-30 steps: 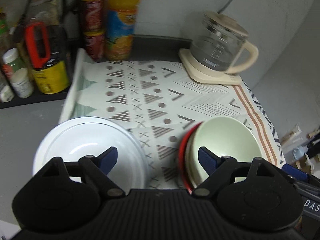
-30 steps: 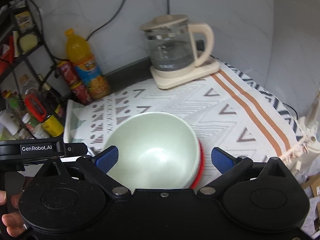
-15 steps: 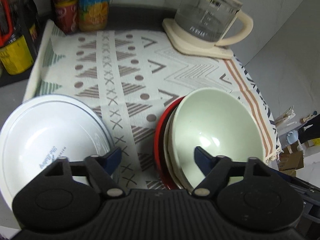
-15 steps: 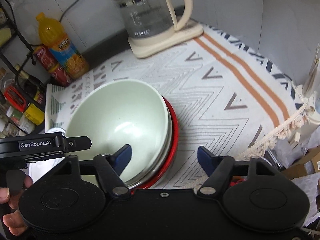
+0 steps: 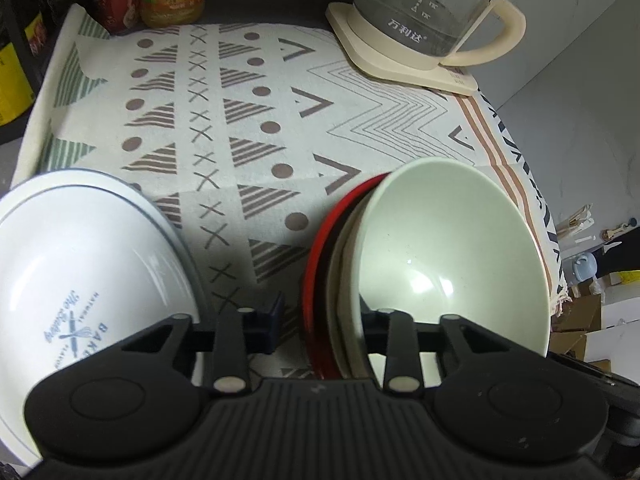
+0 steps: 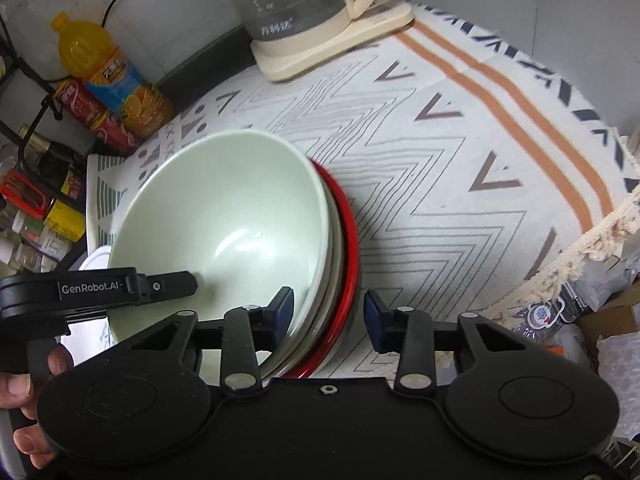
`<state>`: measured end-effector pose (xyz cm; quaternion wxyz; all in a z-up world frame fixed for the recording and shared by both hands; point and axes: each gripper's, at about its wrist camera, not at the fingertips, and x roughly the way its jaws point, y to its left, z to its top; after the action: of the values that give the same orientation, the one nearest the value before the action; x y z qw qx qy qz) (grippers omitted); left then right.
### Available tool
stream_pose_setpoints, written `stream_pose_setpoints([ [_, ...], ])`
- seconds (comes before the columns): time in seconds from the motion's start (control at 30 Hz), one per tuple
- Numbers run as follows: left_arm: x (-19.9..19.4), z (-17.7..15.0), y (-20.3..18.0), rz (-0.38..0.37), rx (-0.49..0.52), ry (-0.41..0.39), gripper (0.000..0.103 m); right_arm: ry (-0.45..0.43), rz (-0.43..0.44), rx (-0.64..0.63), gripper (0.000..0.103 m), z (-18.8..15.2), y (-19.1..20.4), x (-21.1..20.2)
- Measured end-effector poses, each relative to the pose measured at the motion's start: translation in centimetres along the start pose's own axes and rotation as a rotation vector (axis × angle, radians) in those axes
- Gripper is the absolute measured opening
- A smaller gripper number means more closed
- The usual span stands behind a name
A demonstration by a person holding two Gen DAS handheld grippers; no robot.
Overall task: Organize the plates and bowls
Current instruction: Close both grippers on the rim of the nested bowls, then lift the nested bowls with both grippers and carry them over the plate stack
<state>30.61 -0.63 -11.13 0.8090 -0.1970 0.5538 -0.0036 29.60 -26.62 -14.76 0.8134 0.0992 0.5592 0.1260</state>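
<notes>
Both tongs are now sitting much closer to the stack of dishes than a second ago, when they were hovering spread wide above it. The left tongs are straddling the left edge of the stack: the left pad is showing outside the red plate, while the other one is hidden inside the pale green bowl, so whether they are pinching is not clear. The right tongs have narrowed and are bracketing the right edge of the same stack, one pad inside the pale green bowl and one outside the red plate; a gap is showing beside the outer pad, so they are not yet gripping. The stack is resting on the patterned cloth at the near right of the bench, with a cream dish between bowl and plate. The white plate is lying near left, just beside the left tongs. The glass kettle is standing at the far right, and the orange juice bottle and red cans are at the far left.
</notes>
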Motion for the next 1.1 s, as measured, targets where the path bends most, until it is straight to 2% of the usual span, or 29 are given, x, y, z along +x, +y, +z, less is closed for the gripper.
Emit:
stream_pose_setpoints([
  [0.23, -0.1, -0.3, -0.6, 0.014, 0.033, -0.001, 0.024, 0.004, -0.004, -0.031, 0.033, 0.2, 0.2, -0.2],
  [0.43, -1.3, -0.4, -0.8, 0.019, 0.036, -0.031, 0.024, -0.030, 0.002, -0.046, 0.033, 0.7, 0.7, -1.3],
  [0.63, -3.2, 0.4, -1.5, 0.011, 0.045, -0.094, 0.024, -0.083, 0.017, -0.063, 0.033, 1.4, 1.3, -2.8],
  [0.83, -4.7, 0.9, -1.2, -0.002, 0.022, -0.123, 0.024, -0.121, 0.039, -0.063, 0.032, 1.8, 1.9, -4.1],
  [1.1, -8.0, 0.4, -0.6, 0.004, 0.002, -0.194, 0.024, -0.184, 0.080, -0.126, 0.032, 2.1, 4.3, -5.6],
])
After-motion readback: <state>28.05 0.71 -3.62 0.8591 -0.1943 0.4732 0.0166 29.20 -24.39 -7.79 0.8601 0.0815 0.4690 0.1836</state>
